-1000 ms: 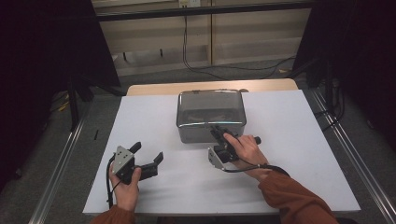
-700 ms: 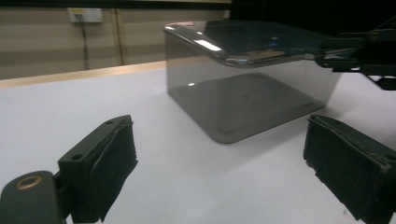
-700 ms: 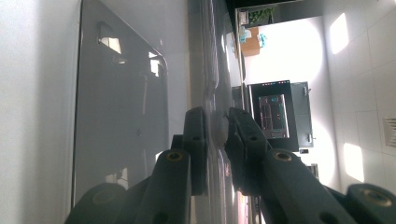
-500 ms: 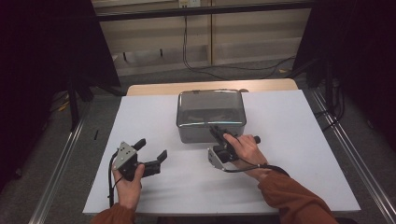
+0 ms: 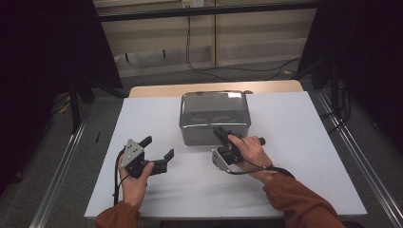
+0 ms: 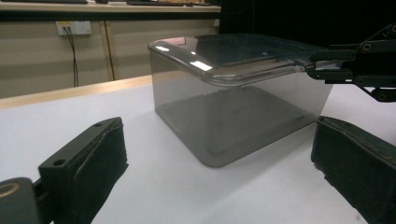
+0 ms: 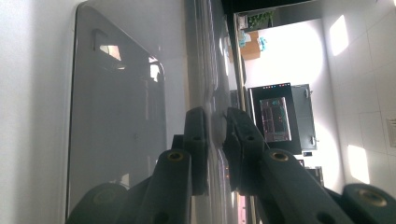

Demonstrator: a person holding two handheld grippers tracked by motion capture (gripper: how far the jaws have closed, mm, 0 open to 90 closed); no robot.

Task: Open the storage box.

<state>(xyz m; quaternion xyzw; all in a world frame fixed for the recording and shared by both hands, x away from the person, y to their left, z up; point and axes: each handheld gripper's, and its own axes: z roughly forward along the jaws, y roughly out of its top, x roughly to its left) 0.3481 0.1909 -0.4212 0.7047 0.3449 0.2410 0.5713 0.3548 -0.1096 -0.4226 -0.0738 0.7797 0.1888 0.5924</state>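
Note:
A smoky see-through plastic box (image 5: 214, 114) with a clear lid (image 6: 233, 56) stands on the white table top (image 5: 294, 142), near its middle. My right gripper (image 5: 220, 132) is turned on its side at the box's front edge, shut on the lid's rim. The right gripper view has the rim pinched between the two pads of my right gripper (image 7: 215, 130), with the box wall (image 7: 116, 116) to the left. My left gripper (image 5: 158, 146) is held just above the table, left of the box, open with nothing between its fingers. The left gripper view looks past the open left gripper (image 6: 224, 161) at the box.
A wooden table edge (image 5: 214, 89) runs behind the box. Metal rails (image 5: 354, 147) flank the table on both sides. Cables (image 5: 190, 52) hang against the wall behind. White surface lies bare to the right of the box and in front of both hands.
My left gripper has drifted a little forward and to the right, toward the box. The right gripper has stayed clamped on the lid's rim.

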